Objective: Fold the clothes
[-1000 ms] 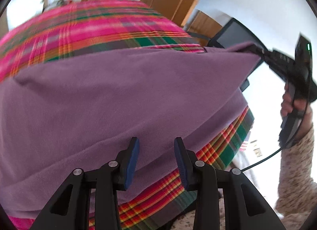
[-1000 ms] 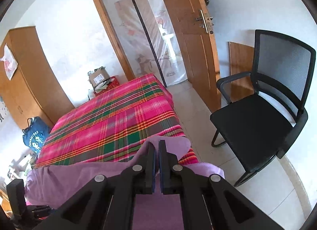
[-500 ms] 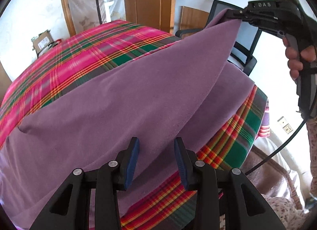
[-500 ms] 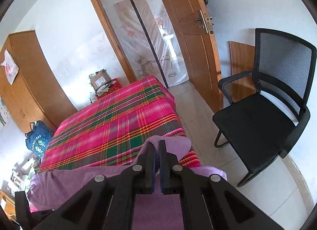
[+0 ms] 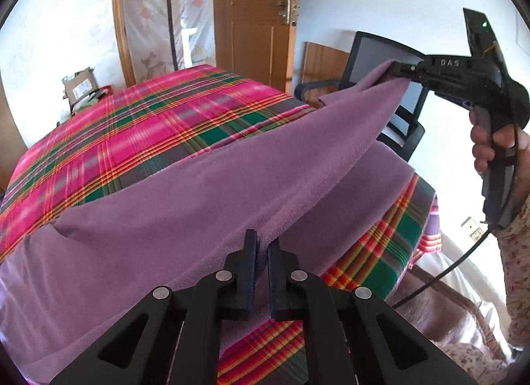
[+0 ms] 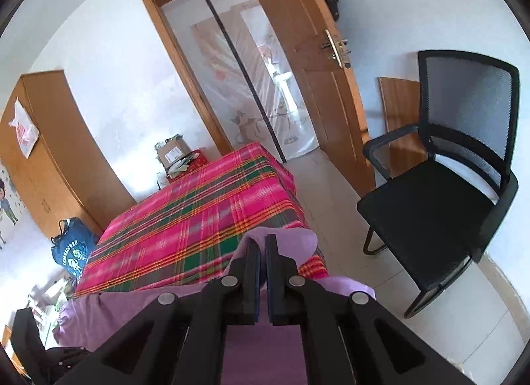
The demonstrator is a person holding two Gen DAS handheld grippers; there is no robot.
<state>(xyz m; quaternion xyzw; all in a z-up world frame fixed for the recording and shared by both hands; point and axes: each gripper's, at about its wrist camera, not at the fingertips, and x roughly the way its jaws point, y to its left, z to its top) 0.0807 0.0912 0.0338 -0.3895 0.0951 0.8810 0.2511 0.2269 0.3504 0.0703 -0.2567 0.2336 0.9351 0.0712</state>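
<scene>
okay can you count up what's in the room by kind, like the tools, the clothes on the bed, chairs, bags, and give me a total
Tools: 2, the left tool and the right tool, both clamped on the cloth
Purple garment: 1
Bed with plaid cover: 1
Black office chair: 1
Blue bag: 1
Cardboard box: 1
Total: 7
</scene>
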